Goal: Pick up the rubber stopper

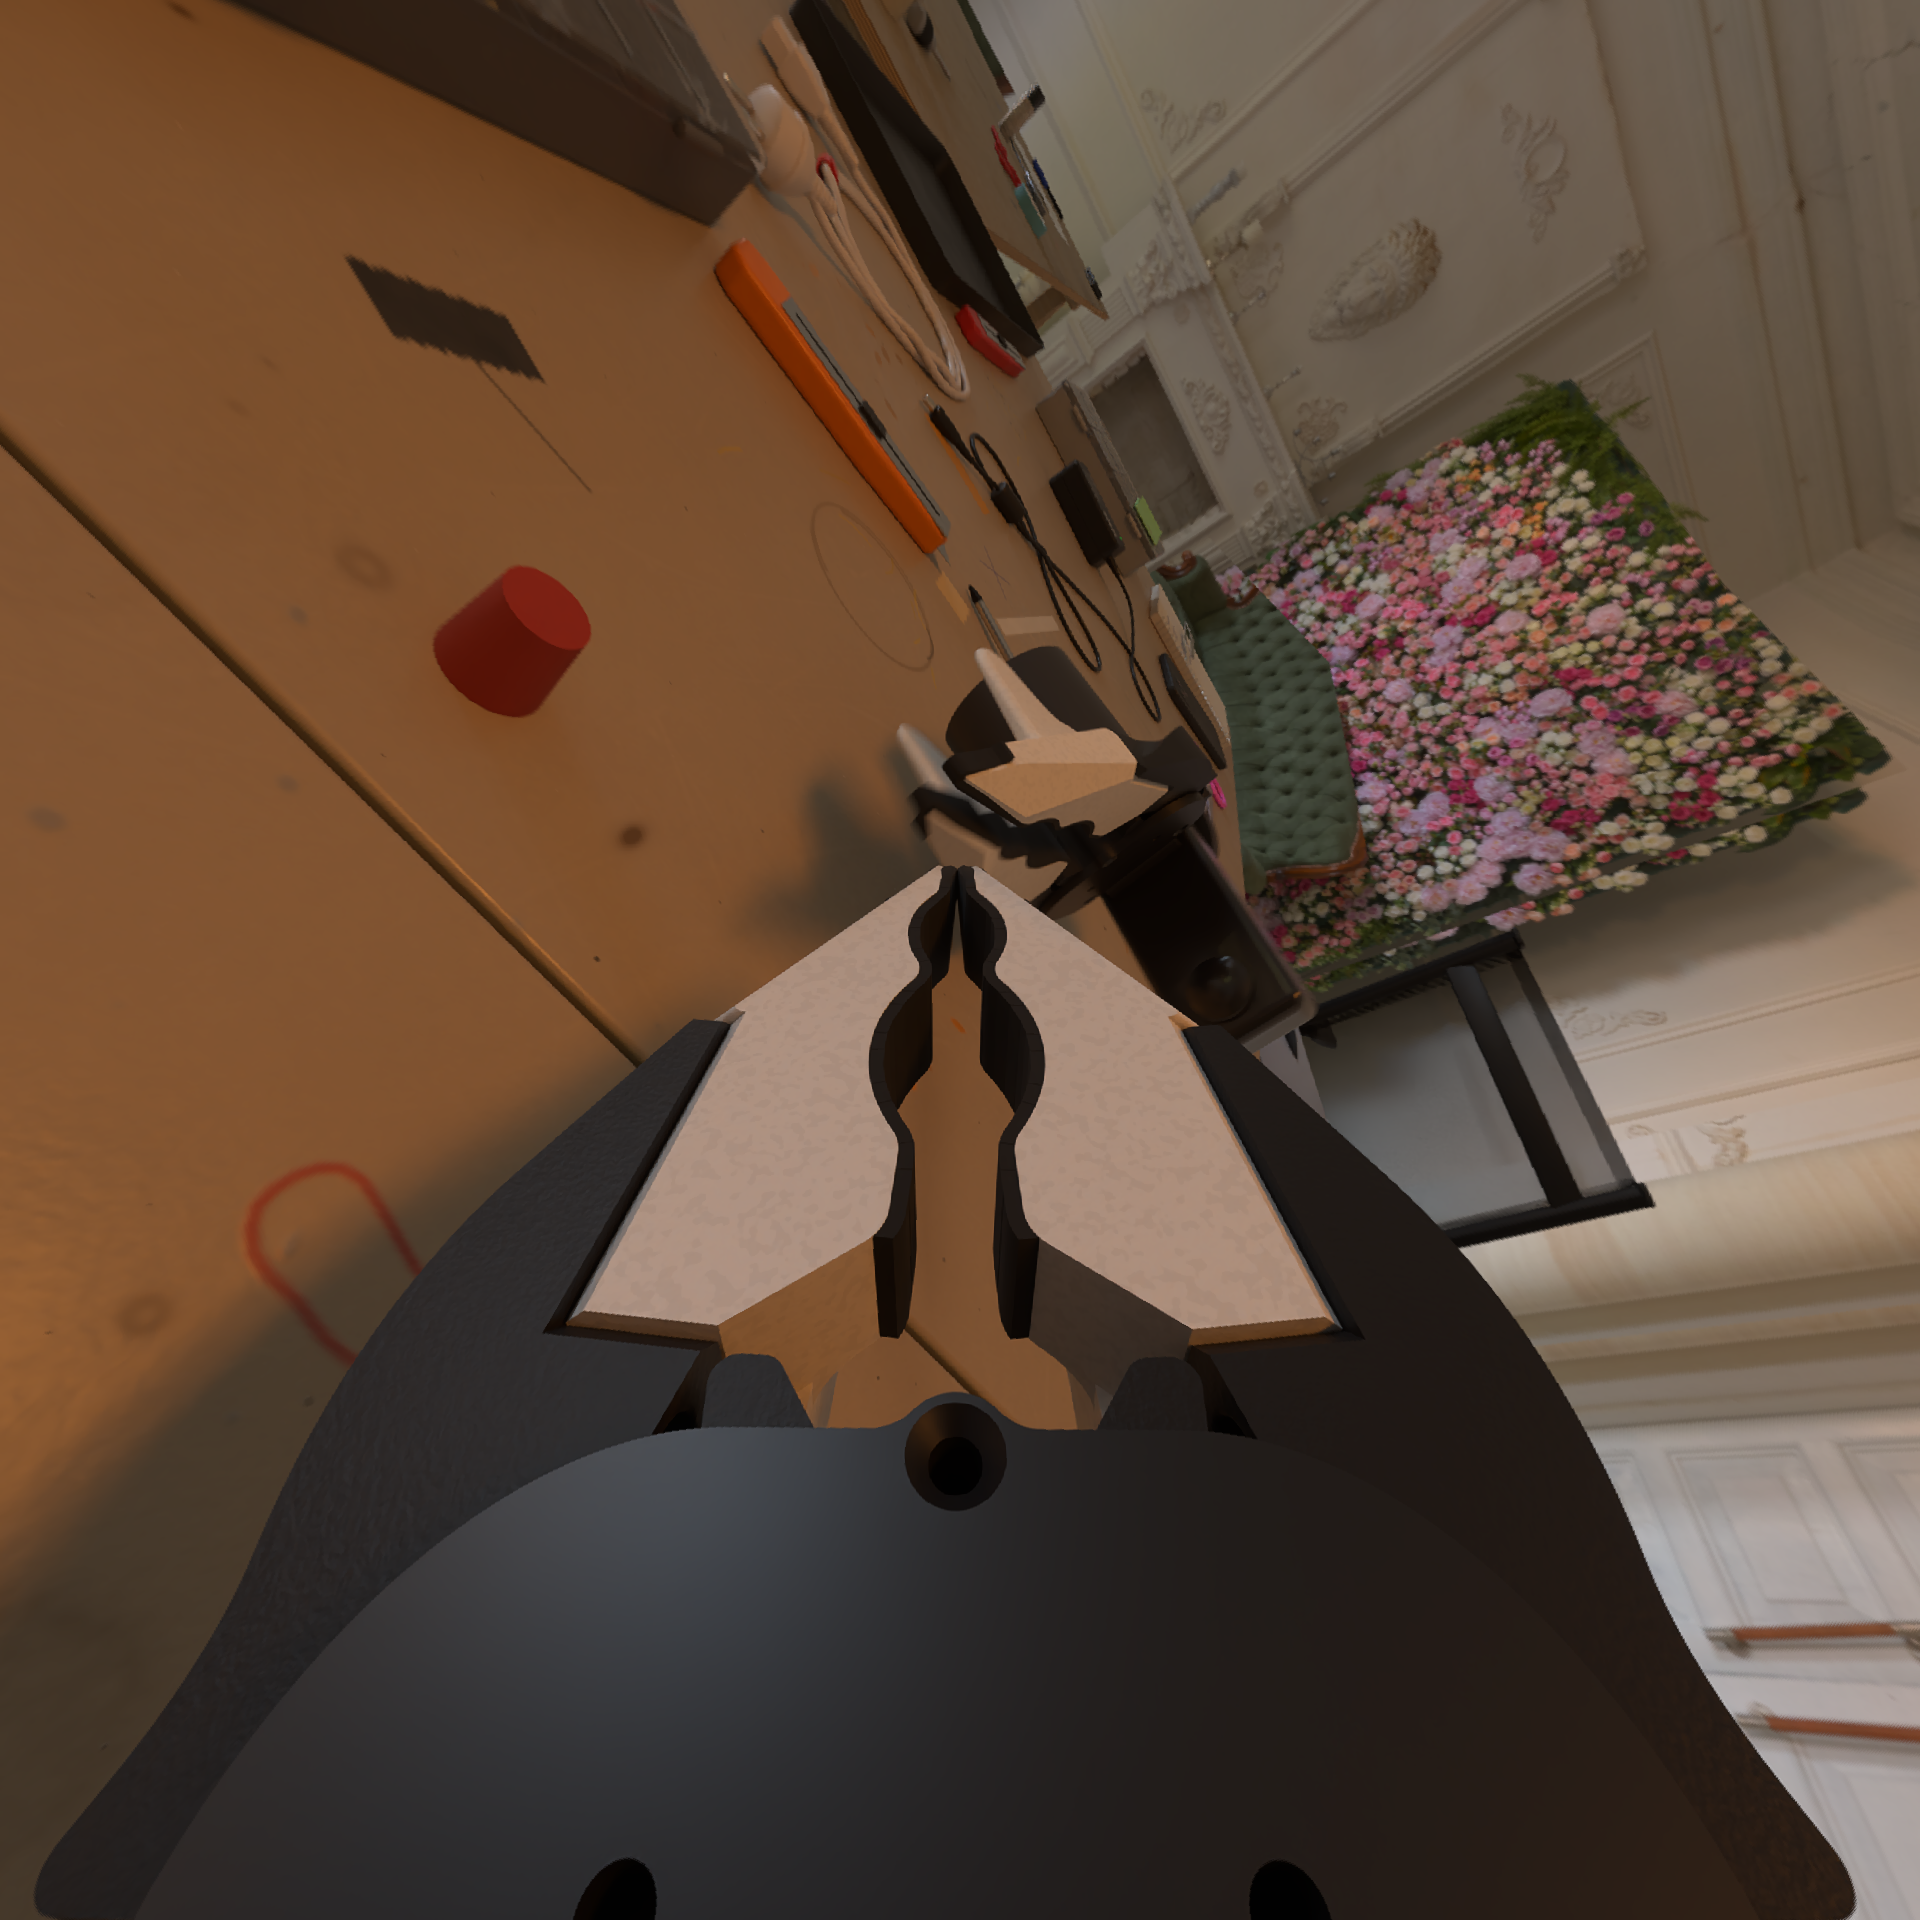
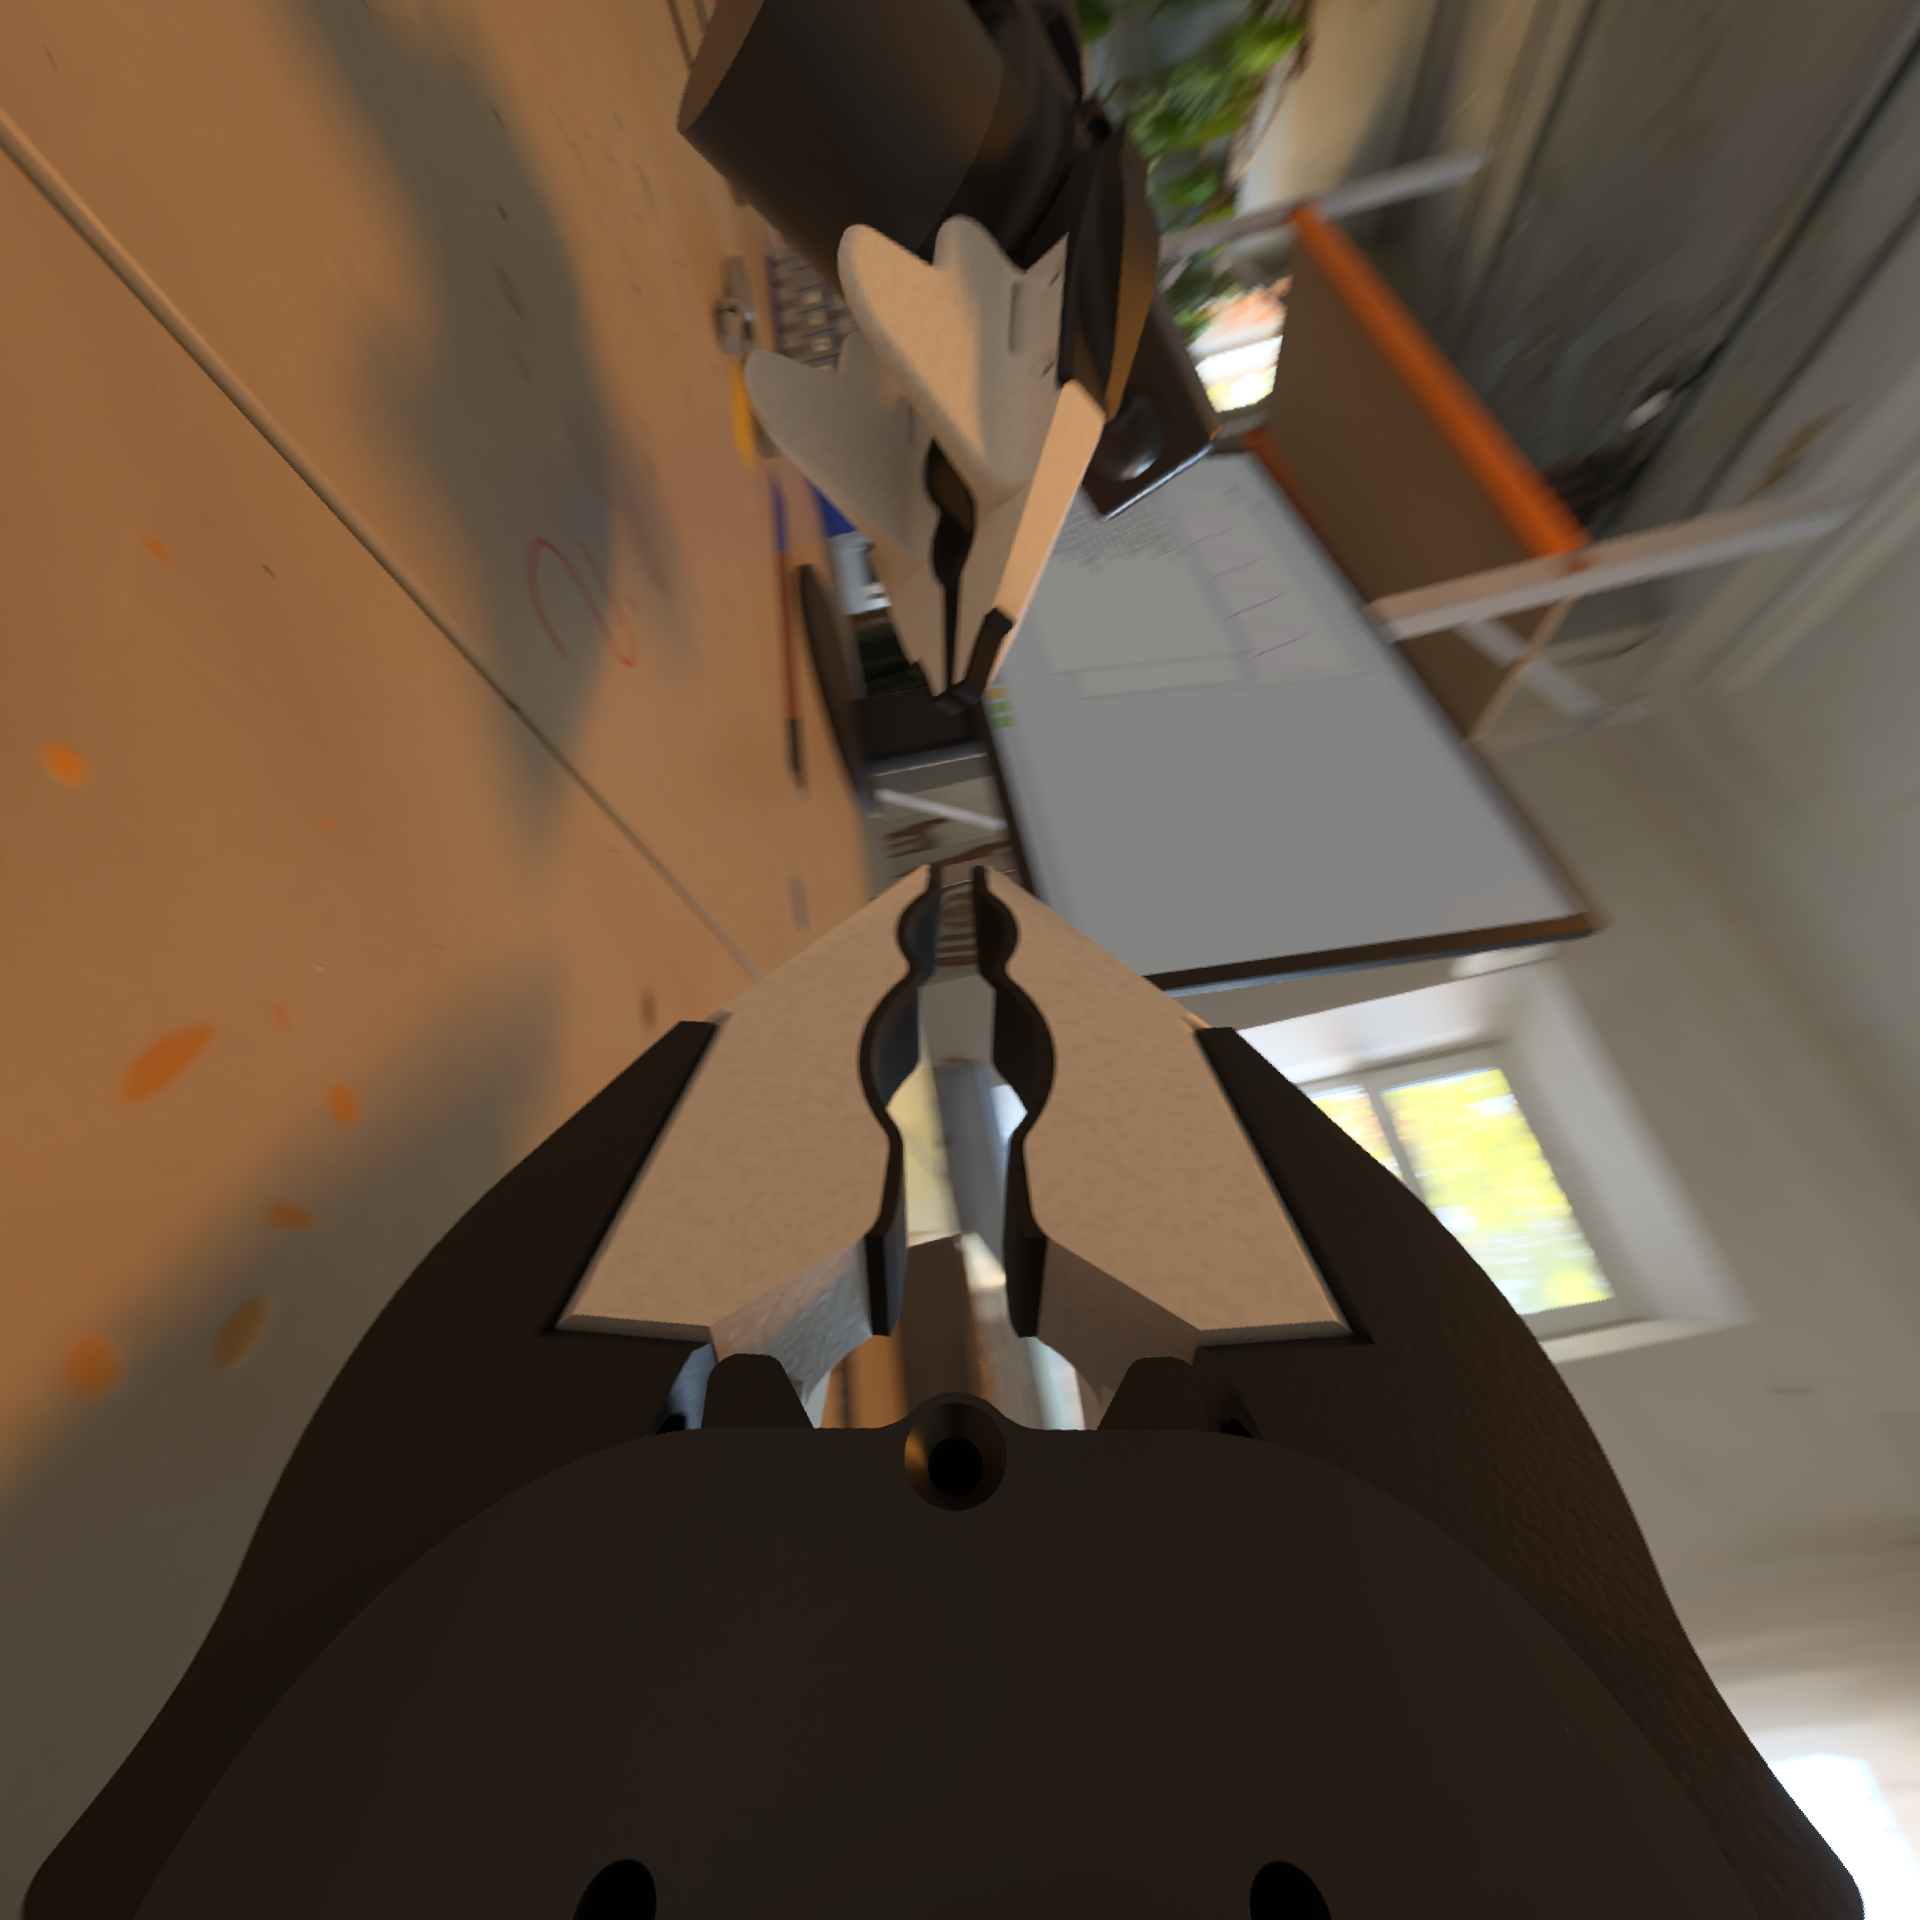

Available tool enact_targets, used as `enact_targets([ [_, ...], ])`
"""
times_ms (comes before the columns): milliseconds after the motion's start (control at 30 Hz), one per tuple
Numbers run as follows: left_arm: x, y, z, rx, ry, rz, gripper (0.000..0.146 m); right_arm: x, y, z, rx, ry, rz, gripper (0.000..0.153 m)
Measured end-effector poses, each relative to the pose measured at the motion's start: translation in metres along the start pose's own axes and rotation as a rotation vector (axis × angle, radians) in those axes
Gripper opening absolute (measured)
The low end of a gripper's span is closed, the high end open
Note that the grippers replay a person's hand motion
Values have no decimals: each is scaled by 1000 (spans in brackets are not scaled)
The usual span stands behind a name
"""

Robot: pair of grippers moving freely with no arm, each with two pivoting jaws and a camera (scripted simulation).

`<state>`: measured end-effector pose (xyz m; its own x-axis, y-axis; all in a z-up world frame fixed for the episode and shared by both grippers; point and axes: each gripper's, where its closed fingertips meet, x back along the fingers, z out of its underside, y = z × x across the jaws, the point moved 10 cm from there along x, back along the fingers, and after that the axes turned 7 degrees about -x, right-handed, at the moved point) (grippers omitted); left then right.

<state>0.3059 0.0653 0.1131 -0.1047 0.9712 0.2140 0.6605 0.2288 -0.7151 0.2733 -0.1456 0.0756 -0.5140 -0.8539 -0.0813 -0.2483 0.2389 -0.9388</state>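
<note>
The red rubber stopper (image 1: 511, 639), a short tapered plug, stands on the wooden table (image 1: 260, 883), ahead and to the left of my left gripper (image 1: 956, 875). The left gripper is shut and empty, its tips touching, held above the table apart from the stopper. My right gripper (image 2: 955, 881) is empty, with only a narrow gap between its tips. It also shows in the left wrist view (image 1: 1039, 758), beyond the left gripper's tips. The left gripper shows in the right wrist view (image 2: 956, 686). The stopper is not in the right wrist view.
An orange bar (image 1: 831, 384), a white cable (image 1: 894, 270), a black cable with an adapter (image 1: 1081, 509) and a dark box (image 1: 520, 104) lie at the far side. A black speaker (image 1: 1195, 935) stands by the table edge. A white board (image 2: 1247, 727) and a pen (image 2: 790, 665) show in the right wrist view.
</note>
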Motion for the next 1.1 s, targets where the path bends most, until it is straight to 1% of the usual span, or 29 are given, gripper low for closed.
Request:
enact_targets([
  [67,3,0,-2,-12,-19,-10,0,-1,-1,2,-132,34,-90,24],
  [133,6,-1,-3,-17,-28,-10,0,-1,-3,7,-263,84,-148,38],
  [233,10,-4,-4,-44,-38,-30,0,-2,-16,23,-550,177,-250,41],
  [300,13,-6,-3,-68,-36,-41,0,-6,-28,39,-775,238,-377,40],
  [333,15,-7,-2,-80,-33,-51,0,-10,-34,47,-879,289,-444,43],
  [367,16,-8,-1,-90,-33,-64,0,-15,-38,56,-966,323,-521,49],
  [433,19,-9,3,-98,-29,-73,0,-29,-44,75,-1085,377,-696,56],
  [467,20,-10,5,-95,-31,-68,0,-37,-44,83,-1120,402,-746,59],
  [533,24,-11,9,-80,-50,-59,0,-52,-44,95,-1145,399,-818,58],
  [633,30,-13,15,-65,-72,-68,0,-67,-39,100,-1113,355,-828,51],
  [733,39,-12,20,-58,-100,-103,0,-75,-34,100,-1082,357,-847,42],
  [833,44,-10,24,-43,-127,-119,0,-79,-30,99,-1057,386,-862,37],
  [900,46,-7,27,-32,-143,-125,0,-81,-27,96,-1022,417,-877,28],
  [933,46,-5,28,-25,-151,-131,0,-81,-27,95,-1016,416,-871,24],
  [1000,45,-2,29,-13,-161,-143,0,-80,-26,89,-1022,405,-843,24],
  [1067,44,-1,29,-6,-169,-156,0,-78,-27,73,-1032,394,-790,24],
  [1100,43,0,29,-2,-178,-163,0,-75,-27,61,-993,387,-742,24],
])
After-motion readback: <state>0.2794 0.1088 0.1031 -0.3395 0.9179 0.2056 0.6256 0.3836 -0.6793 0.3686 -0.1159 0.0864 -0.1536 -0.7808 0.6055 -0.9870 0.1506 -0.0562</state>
